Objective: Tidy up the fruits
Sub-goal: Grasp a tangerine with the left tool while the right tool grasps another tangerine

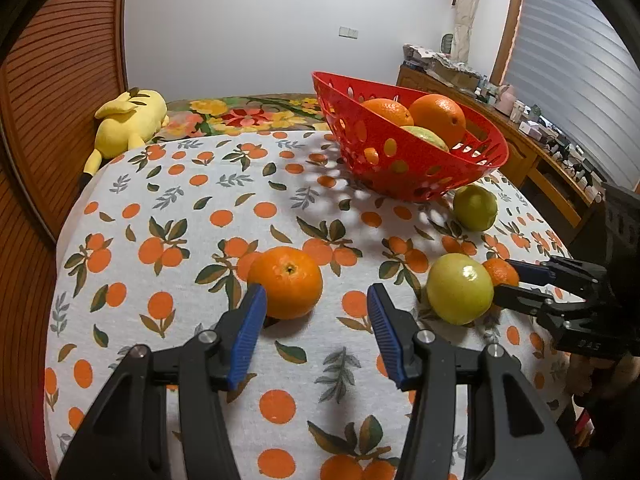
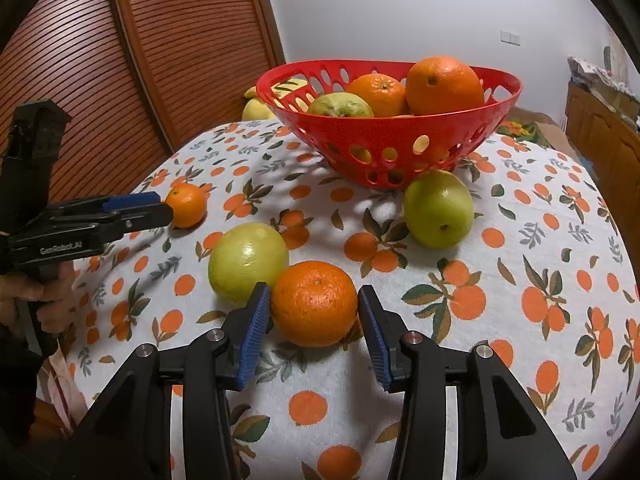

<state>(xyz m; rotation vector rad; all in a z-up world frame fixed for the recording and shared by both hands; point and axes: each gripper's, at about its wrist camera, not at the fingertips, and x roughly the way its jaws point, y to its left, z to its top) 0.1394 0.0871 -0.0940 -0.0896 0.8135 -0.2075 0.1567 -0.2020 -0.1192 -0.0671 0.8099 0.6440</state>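
"GenRobot.AI" on left hand-held gripper [image 2: 170,210]

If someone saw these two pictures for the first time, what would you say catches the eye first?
Most striking is the red perforated basket at the far side of the table, holding two oranges and a green fruit. In front of it, loose fruit lies on the orange-print tablecloth: the right gripper is closed around an orange, with a green apple beside it. The left gripper stands beside another orange.
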